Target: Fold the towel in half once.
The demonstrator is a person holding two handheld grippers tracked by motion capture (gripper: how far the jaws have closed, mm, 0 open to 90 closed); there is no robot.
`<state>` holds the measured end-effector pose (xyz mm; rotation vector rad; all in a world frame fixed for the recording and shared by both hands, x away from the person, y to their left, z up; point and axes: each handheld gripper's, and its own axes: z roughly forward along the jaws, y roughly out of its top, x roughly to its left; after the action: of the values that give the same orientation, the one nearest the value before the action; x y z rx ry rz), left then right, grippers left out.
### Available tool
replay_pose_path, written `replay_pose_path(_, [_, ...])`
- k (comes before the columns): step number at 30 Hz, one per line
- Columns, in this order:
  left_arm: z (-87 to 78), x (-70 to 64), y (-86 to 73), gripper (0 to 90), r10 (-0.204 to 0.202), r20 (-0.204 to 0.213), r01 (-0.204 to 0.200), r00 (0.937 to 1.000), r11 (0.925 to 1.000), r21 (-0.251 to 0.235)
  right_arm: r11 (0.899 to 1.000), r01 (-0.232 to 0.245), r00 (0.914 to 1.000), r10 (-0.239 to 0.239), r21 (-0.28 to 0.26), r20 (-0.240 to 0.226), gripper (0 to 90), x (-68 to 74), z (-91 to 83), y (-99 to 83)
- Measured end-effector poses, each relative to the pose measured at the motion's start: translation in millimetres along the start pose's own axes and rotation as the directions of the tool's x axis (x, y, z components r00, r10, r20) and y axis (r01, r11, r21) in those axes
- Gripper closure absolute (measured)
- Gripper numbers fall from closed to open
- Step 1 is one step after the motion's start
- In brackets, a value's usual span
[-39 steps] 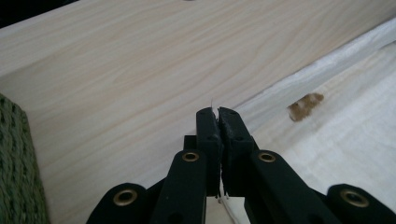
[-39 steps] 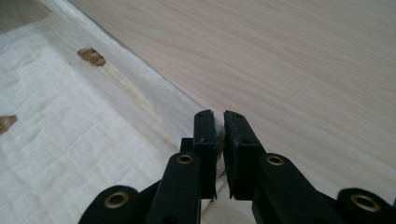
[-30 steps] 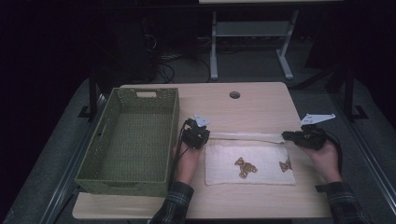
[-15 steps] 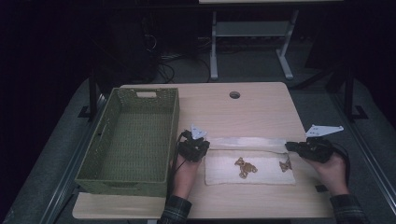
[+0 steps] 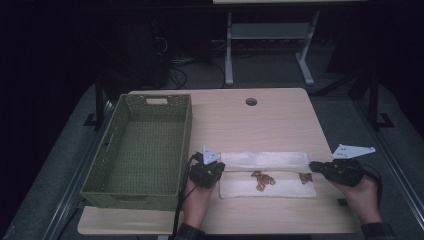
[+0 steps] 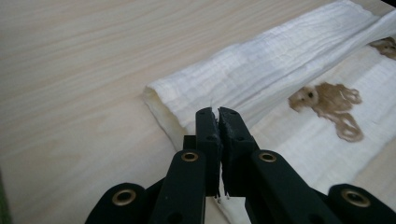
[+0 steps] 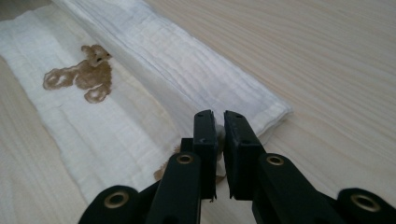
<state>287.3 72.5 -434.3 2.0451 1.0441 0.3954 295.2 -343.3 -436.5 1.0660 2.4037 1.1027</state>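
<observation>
A white cloth (image 5: 272,188) with brown bear prints (image 5: 262,180) lies on the near part of the wooden table (image 5: 260,120). Its far part is folded over as a long band (image 5: 265,160). My left gripper (image 5: 219,168) is shut on the cloth's left end (image 6: 280,60), with a thin edge of fabric between the jaws of the left gripper (image 6: 218,115). At the right end, my right gripper (image 5: 313,166) is shut on the cloth (image 7: 187,60); a bit of white fabric shows between the jaws of the right gripper (image 7: 218,119), next to a bear print (image 7: 84,74).
A green woven basket (image 5: 186,130) stands on the left side of the table, close to my left hand. A round cable hole (image 5: 251,101) sits near the far edge. Bare wood stretches between the cloth and that hole.
Both grippers have come toward the person with the cloth's edge, laying the far part over the near part as a wider folded band.
</observation>
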Motion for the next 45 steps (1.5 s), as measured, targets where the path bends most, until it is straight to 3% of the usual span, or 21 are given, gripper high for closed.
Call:
replay_pose_path(1, [-0.8,-4.4,-3.2,86.5,0.006,0.005,-0.007,1.0,0.9999,0.009,1.0,0.017,0.9998,-0.017,0.004,0.009,83.4,2.5,-1.6,-2.6])
replay_pose_path(10, [-11.6,-15.8,-14.6,86.5,0.021,0.008,-0.021,0.9997,0.9994,0.026,1.0,0.018,0.9998,-0.017,0.004,-0.003,83.3,12.7,-9.9,-12.2])
replay_pose_path(19, [-16.3,-19.0,-23.9,86.4,0.015,0.021,-0.016,0.9997,0.9992,0.038,0.999,0.023,0.9994,-0.022,0.032,-0.027,83.3,21.3,-10.2,-21.4])
replay_pose_path(29, [-16.1,-22.6,-36.4,86.3,0.022,0.039,-0.025,0.999,0.996,0.085,0.998,0.02,0.9985,-0.017,0.063,-0.052,82.8,28.9,-10.1,-32.6])
replay_pose_path(32, [-15.4,-23.5,-38.7,82.8,0.012,0.04,-0.015,0.9991,0.9963,0.084,0.997,0.03,0.9976,-0.025,0.078,-0.065,80.9,31.0,-8.9,-36.8])
replay_pose_path(38, [-24.1,-25.4,-31.9,75.8,0.026,0.053,-0.029,0.9982,0.9972,0.069,0.999,0.025,0.9959,-0.021,0.04,-0.088,75.0,32.1,-17.5,-40.2])
replay_pose_path(39, [-27.0,-26.3,-28.3,74.1,0.032,0.05,-0.034,0.9983,0.9979,0.056,1.0,0.028,0.9949,-0.026,0.014,-0.097,72.5,33.1,-20.1,-39.0])
replay_pose_path(45, [-25.9,-27.0,-19.7,70.1,0.037,0.047,-0.039,0.9982,0.9982,0.045,0.999,0.033,0.9942,-0.036,-0.033,-0.101,71.0,34.3,-28.9,-33.9])
